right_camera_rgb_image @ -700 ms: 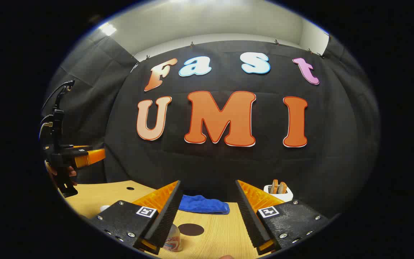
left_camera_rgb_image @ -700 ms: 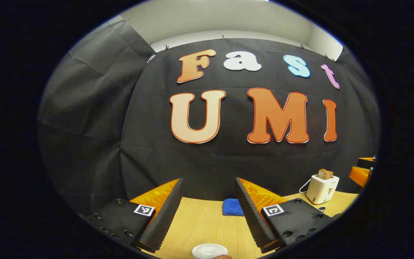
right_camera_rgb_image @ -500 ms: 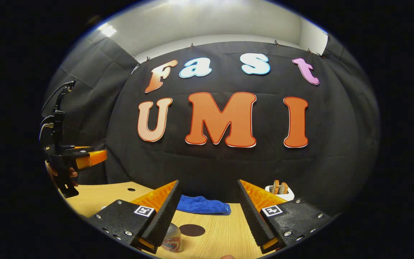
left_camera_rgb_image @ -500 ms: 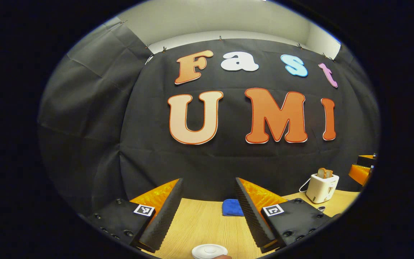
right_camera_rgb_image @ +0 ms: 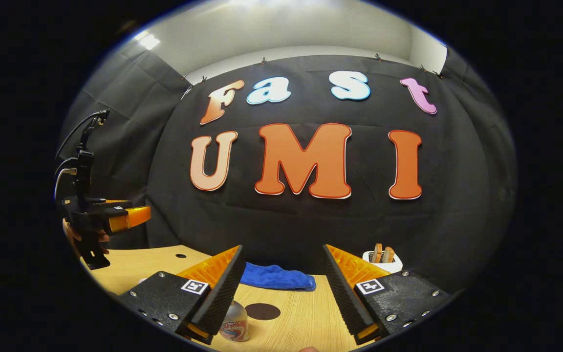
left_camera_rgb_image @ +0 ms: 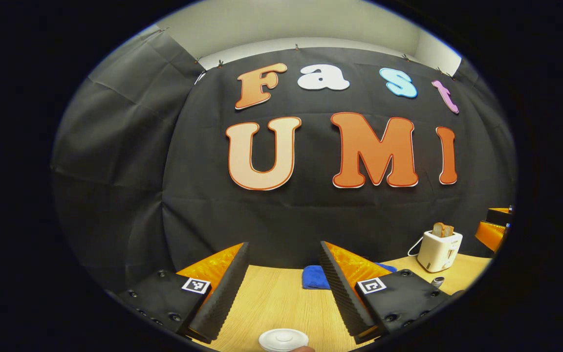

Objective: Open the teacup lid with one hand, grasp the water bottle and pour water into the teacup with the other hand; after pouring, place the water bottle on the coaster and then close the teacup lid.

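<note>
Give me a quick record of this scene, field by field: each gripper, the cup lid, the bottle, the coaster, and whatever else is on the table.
left gripper: jaws open, above the table, holding nothing
right gripper: jaws open, holding nothing
teacup lid: white, round, just below the left gripper, untouched
water bottle: upright on the table, beside the right gripper's left finger, not gripped
coaster: dark round disc, bare, beyond the bottle
blue cloth: crumpled, near the back wall
toaster: white, bread in the slots
table: light wood

Bare table [right_camera_rgb_image: 301,313] between water bottle [right_camera_rgb_image: 235,326] and toaster [right_camera_rgb_image: 382,260].
</note>
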The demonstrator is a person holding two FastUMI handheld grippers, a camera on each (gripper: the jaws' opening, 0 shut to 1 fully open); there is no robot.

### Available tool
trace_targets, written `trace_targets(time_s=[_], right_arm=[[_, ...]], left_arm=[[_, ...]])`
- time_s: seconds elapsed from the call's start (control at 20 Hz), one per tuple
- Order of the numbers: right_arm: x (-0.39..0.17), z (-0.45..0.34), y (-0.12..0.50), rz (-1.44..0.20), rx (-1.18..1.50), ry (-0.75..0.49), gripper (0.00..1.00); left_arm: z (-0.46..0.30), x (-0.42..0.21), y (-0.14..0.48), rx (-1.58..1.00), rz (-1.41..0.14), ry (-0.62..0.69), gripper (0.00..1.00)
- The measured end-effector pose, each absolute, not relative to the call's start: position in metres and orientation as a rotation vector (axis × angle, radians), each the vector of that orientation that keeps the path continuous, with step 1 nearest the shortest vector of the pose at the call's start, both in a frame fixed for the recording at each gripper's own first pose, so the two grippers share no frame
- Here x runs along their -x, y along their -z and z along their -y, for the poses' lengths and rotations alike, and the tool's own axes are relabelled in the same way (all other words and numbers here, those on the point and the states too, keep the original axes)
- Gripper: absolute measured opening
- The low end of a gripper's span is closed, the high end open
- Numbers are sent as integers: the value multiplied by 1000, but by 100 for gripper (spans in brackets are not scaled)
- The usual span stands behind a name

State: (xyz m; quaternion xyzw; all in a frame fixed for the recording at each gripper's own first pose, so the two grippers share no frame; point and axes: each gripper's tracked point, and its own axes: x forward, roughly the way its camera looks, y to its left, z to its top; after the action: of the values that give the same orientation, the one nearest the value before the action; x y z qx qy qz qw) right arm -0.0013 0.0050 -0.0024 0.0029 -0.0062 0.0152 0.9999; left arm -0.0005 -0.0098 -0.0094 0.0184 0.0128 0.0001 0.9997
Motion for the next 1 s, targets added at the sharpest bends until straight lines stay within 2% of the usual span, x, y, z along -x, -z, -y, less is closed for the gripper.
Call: trace_targets(time_s=[0.05,0.1,0.15,0.25,0.4,0.55,0.75,0.8,1.0], right_arm=[[2,-5,2,14,-11,-33,94],[2,-5,0,17,-14,-35,94],[2,-4,1,18,-16,-35,94],[1,-4,4,12,-17,-37,94],[3,-8,15,-11,-25,-54,94],[5,-17,30,-35,-30,-84,94],[11,-36,53,-82,-39,-139,95],[13,-41,61,-101,-41,-157,95],[19,-53,89,-167,-27,-190,95]], left_arm=[[11,1,8,-36,-22,4,91],[12,1,7,-38,-21,2,96],[12,1,8,-39,-22,3,94],[14,1,13,-39,-35,7,96],[17,3,29,-55,-66,15,95],[19,7,55,-87,-114,24,96],[20,14,101,-106,-208,36,94],[19,14,111,-105,-228,38,91],[11,23,152,-116,-332,35,94]])
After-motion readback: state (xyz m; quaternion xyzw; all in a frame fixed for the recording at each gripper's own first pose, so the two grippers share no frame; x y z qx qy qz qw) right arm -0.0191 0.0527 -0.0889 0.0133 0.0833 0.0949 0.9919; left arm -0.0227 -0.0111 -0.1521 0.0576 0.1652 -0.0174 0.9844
